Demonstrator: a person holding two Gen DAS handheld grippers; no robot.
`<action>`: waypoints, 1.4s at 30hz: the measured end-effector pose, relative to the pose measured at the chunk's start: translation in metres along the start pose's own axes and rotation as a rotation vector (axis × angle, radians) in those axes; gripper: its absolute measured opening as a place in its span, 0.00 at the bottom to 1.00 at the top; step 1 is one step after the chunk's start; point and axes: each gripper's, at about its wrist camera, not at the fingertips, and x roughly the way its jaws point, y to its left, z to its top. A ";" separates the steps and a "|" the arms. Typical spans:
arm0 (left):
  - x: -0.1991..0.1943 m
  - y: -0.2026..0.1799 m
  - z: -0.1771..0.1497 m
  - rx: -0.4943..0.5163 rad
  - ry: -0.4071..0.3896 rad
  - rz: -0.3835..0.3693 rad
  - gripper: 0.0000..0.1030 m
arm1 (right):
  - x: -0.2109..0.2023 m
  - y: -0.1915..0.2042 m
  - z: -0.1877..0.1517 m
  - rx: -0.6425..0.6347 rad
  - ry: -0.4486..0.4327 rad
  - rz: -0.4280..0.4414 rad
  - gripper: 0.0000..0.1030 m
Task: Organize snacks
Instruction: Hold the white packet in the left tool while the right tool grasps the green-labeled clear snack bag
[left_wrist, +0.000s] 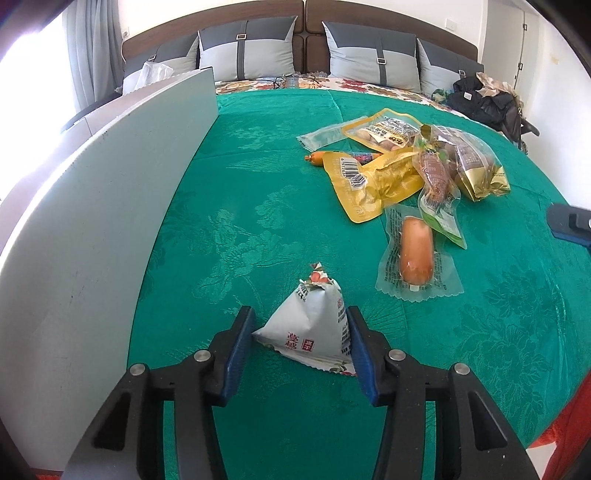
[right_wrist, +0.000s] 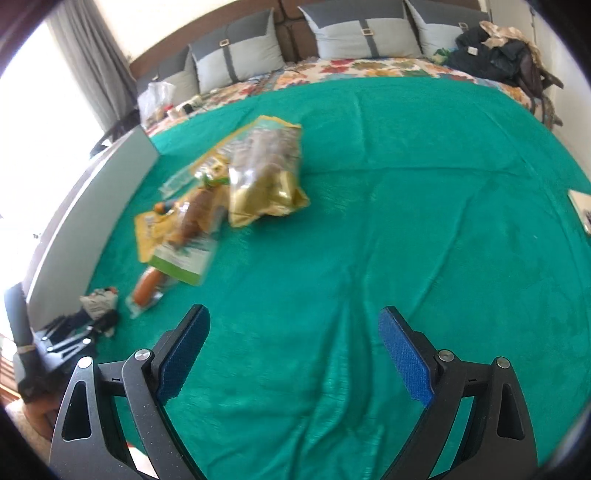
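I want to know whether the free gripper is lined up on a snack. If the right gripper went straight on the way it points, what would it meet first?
Probably only the green bedspread. The right gripper is open with nothing between its fingers, and the snack pile lies off to its left.

On the left, an upright grey board (left_wrist: 110, 206) walls off that side of the bed, running from near to far. Between it and the heap of snack packets (left_wrist: 406, 162) lies a wide lane of bare green bedspread (left_wrist: 240, 229), open toward the pillows (left_wrist: 243, 48). A wrapped sausage (left_wrist: 415, 251) lies nearest in the heap, narrowing the way to the right of the triangular packet (left_wrist: 314, 325), which fills the gap of the left tool (left_wrist: 301, 354). In the right wrist view the spread right of the heap is broad and free under the right tool (right_wrist: 295, 354); dark clothes (right_wrist: 495, 51) block the far right corner.
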 end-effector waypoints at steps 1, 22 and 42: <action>0.000 0.001 0.000 -0.002 0.001 -0.006 0.48 | 0.012 0.017 0.012 -0.014 0.020 0.032 0.90; -0.021 0.011 0.001 -0.074 -0.018 -0.157 0.47 | 0.015 -0.001 0.003 0.322 -0.006 0.166 0.56; -0.051 0.008 0.005 -0.057 -0.092 -0.194 0.47 | -0.003 0.029 -0.028 0.165 -0.079 0.092 0.56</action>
